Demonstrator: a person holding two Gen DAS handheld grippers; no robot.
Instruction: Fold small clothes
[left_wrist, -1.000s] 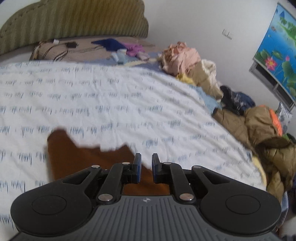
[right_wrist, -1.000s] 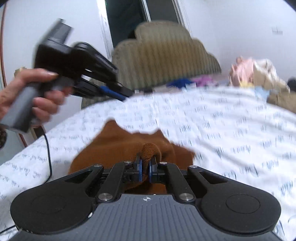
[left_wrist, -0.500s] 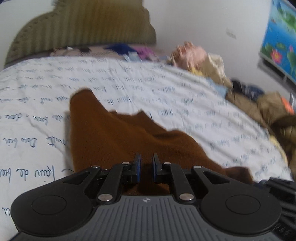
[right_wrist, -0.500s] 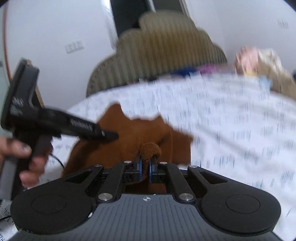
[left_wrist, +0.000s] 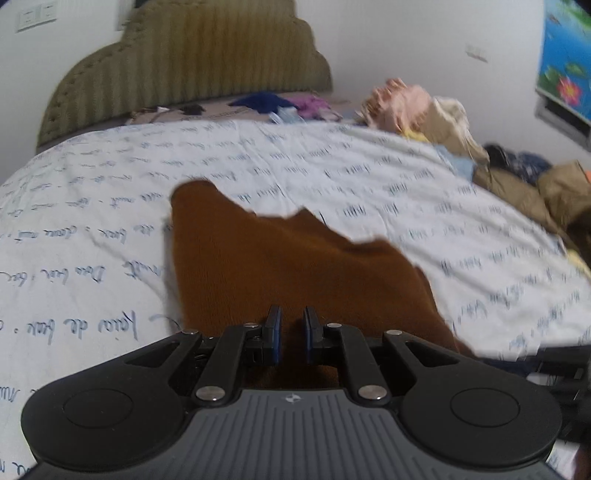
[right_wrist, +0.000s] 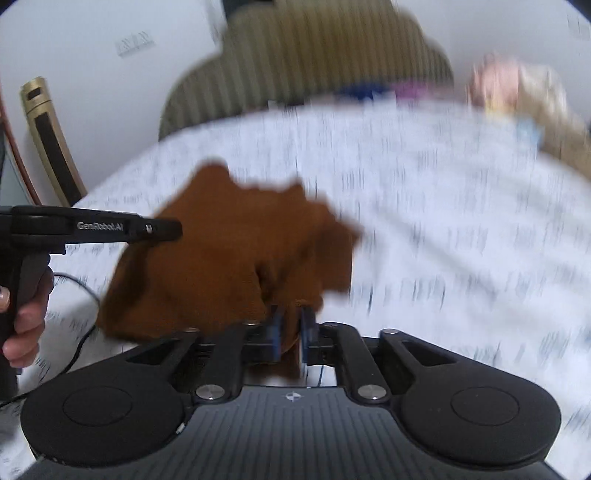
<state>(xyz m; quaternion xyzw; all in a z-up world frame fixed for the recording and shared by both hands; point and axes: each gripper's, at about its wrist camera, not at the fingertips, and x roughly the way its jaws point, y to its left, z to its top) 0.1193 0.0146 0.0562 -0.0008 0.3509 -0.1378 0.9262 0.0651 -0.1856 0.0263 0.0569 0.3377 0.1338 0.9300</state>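
A small brown fleece garment (left_wrist: 280, 266) lies spread on the white bed sheet (left_wrist: 110, 177) printed with blue script. My left gripper (left_wrist: 291, 332) hovers over its near edge with the jaws a little apart and nothing clearly between them. My right gripper (right_wrist: 293, 332) has brown garment cloth (right_wrist: 236, 258) between its narrowly parted jaws, holding the near edge bunched up. In the right wrist view the left gripper (right_wrist: 162, 230) reaches in from the left, beside the garment's left side.
A green ribbed headboard (left_wrist: 192, 62) stands at the far end. Piles of loose clothes (left_wrist: 424, 110) line the bed's right side, with more garments (left_wrist: 273, 103) near the headboard. A black cable (right_wrist: 81, 295) runs on the sheet at the left.
My left gripper came down from above the bed to the garment's near edge. The right gripper lifted and dragged the bunched cloth; the view is motion-blurred. Its jaws look slightly wider.
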